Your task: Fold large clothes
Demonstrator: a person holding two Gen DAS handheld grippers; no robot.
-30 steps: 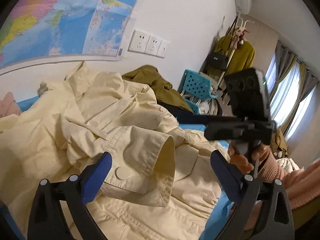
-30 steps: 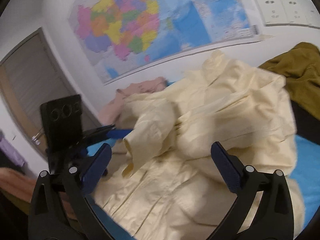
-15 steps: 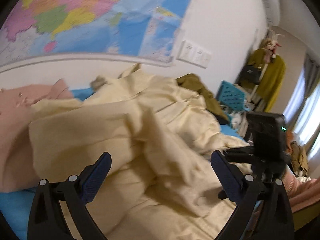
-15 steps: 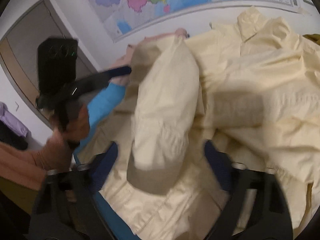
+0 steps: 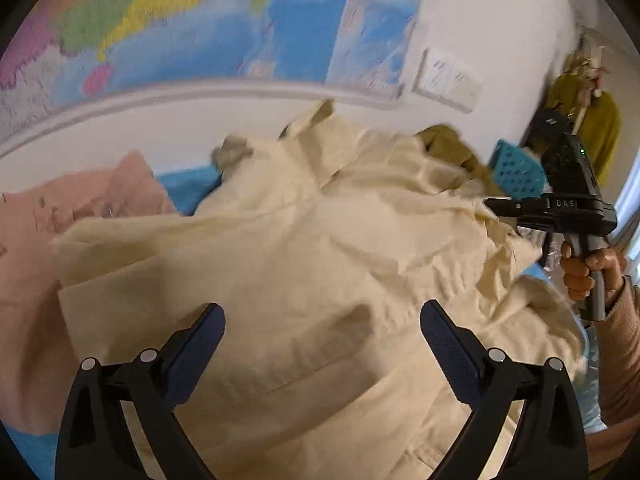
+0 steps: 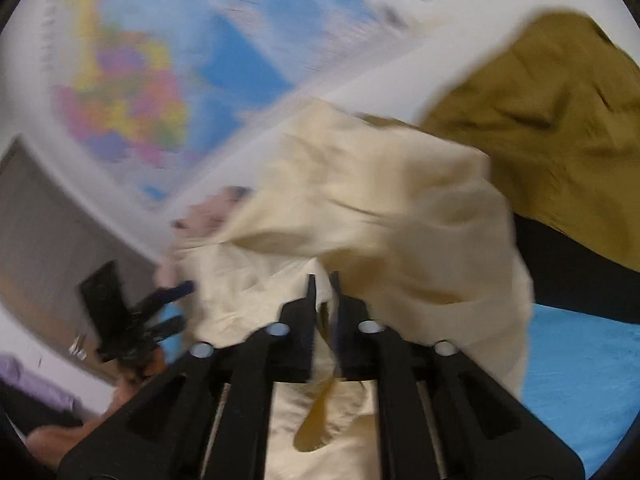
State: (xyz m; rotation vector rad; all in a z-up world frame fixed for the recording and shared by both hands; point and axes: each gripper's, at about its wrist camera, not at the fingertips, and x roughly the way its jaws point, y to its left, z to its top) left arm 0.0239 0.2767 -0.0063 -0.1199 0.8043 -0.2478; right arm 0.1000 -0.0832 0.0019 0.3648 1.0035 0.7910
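A large cream coat point(image 5: 300, 248) lies rumpled on a bed with a blue sheet point(image 5: 188, 188). My left gripper point(image 5: 322, 312) hovers open just above the coat's broad middle panel, with nothing between its blue pads. In the right wrist view my right gripper point(image 6: 323, 280) is shut on a fold of the cream coat point(image 6: 380, 208), and cloth runs up between the nearly closed jaws. The left wrist view shows the right gripper point(image 5: 486, 202) at the coat's right edge, held by a hand. The left gripper point(image 6: 180, 306) appears blurred at the coat's far left.
A pink garment point(image 5: 60, 216) lies left of the coat. An olive garment point(image 6: 540, 112) and a black one point(image 6: 580, 272) lie on its right. A wall map point(image 5: 200, 20), sockets point(image 5: 448, 80), a teal crate point(image 5: 516, 168) and a coat rack point(image 5: 596, 128) stand behind.
My right gripper has gone from wide open to shut on a fold of the cream coat. The left gripper has swung left across the coat, still open, bringing the pink garment into view.
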